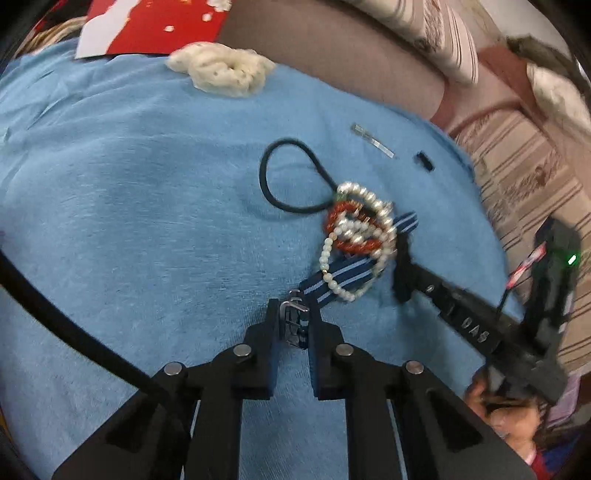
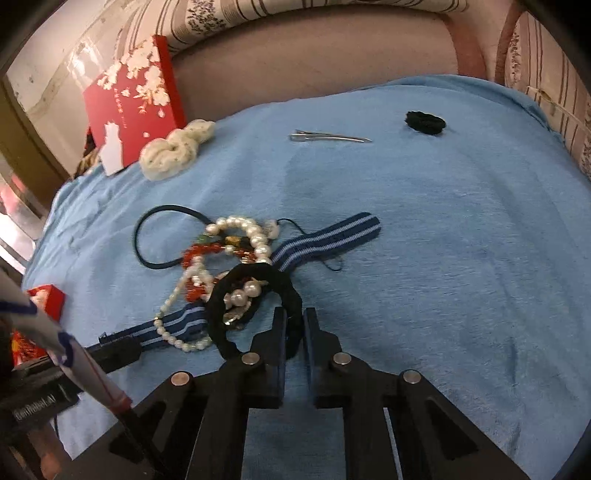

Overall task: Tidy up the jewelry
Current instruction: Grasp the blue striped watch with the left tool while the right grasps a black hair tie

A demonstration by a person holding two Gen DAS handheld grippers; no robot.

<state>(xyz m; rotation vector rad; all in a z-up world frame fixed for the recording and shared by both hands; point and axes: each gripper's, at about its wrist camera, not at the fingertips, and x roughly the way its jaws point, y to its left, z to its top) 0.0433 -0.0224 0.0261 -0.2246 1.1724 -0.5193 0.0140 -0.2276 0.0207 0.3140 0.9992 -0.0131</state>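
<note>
L fingers (image 1: 294, 317) clamped on striped strap (image 1: 347, 275) buckle | R fingers (image 2: 294, 325) clamped on black scrunchie (image 2: 218, 295)

A home living room: a blue towel (image 2: 443, 229) is spread over a sofa seat, striped floral cushions (image 2: 295, 11) line its back, and a red gift box (image 2: 136, 99) leans there.

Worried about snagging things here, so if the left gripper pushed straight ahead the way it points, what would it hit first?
Probably the pearl bracelets lying across the striped strap, whose buckle the left gripper is shut on. Depth is hard to judge.
</note>
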